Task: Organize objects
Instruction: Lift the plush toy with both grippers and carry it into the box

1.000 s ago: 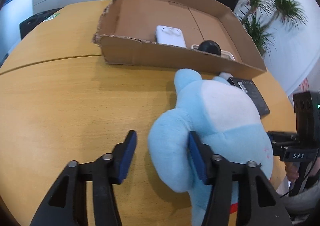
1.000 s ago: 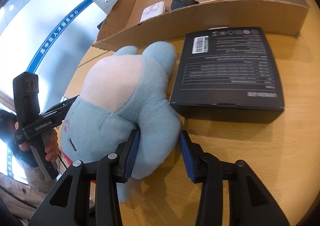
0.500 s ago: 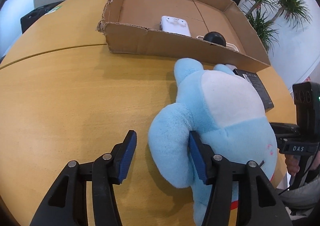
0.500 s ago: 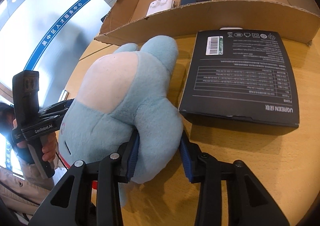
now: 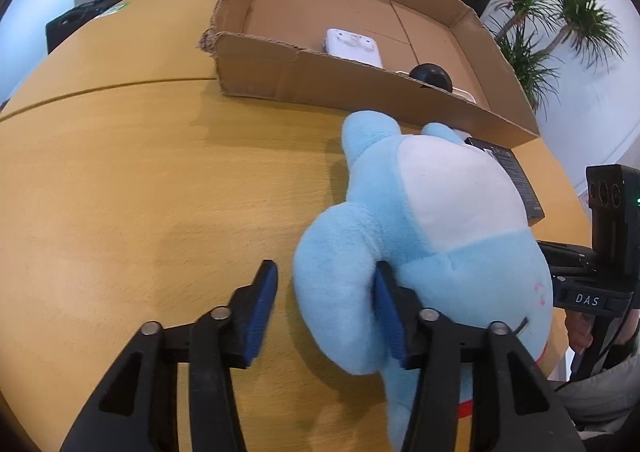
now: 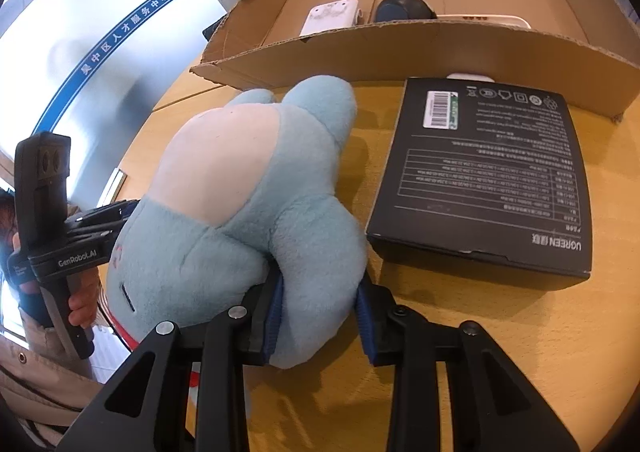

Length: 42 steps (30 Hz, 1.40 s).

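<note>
A light-blue plush toy [image 5: 440, 220] [image 6: 224, 220] with a white belly lies on the wooden table [image 5: 140, 192], in front of a shallow cardboard box [image 5: 320, 80] [image 6: 400, 48]. My left gripper [image 5: 326, 312] straddles one of its limbs: the right pad touches the fur, while the left pad stands a little apart, so it is open. My right gripper [image 6: 320, 318] is closing on the limb on the toy's other side, and both pads press into it. Each gripper's black body shows at the edge of the other's view.
Inside the box lie a white device [image 5: 352, 46] [image 6: 330, 16], a black round object [image 5: 432, 76] [image 6: 402, 8] and a white power strip [image 6: 480, 18]. A flat black carton [image 6: 492, 176] [image 5: 516, 180] lies right beside the toy. A person's hands hold the grippers.
The right gripper's jaws have narrowed onto the plush limb, squeezing it. The left gripper's jaws keep the same gap around the other limb.
</note>
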Tool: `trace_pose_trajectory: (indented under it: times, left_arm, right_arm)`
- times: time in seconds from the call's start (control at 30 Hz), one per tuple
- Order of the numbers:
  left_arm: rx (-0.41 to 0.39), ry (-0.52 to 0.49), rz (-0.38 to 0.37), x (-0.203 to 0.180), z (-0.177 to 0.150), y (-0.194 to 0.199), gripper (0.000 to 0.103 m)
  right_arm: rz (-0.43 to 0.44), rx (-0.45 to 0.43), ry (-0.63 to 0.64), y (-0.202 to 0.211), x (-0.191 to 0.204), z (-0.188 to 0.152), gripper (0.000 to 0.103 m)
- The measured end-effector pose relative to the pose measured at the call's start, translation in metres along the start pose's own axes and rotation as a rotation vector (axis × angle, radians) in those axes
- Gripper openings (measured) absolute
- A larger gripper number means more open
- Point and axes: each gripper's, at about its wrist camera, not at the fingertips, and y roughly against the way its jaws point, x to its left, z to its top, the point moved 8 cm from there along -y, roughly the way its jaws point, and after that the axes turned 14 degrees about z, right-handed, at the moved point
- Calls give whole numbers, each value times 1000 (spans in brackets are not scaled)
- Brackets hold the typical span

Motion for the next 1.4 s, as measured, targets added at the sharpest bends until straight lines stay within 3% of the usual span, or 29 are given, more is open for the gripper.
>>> trace_pose_trajectory:
  times: [0.07, 0.13, 0.17, 0.27, 0.87, 1.4]
  left_arm:
    - [4, -9, -8, -2, -3, 1, 49]
    - [1, -28, -20, -6, -5, 3, 43]
    - [2, -35, -34, -8, -6, 3, 36]
    - [-1, -37, -27, -11, -7, 4, 33]
    - [-6, 32, -15, -7, -16, 18, 33]
    - [-87, 54, -14, -2, 6, 45, 33]
  right_arm:
    - [-1, -4, -5, 1, -1, 0, 30]
    - [-6, -9, -7, 2, -4, 0, 30]
    - [-7, -12, -8, 3, -4, 0, 30]
    - [-6, -12, -6, 2, -4, 0, 29]
    - [8, -47, 35, 13, 7, -1, 28]
    - [4, -91, 116, 30, 36, 18, 28]
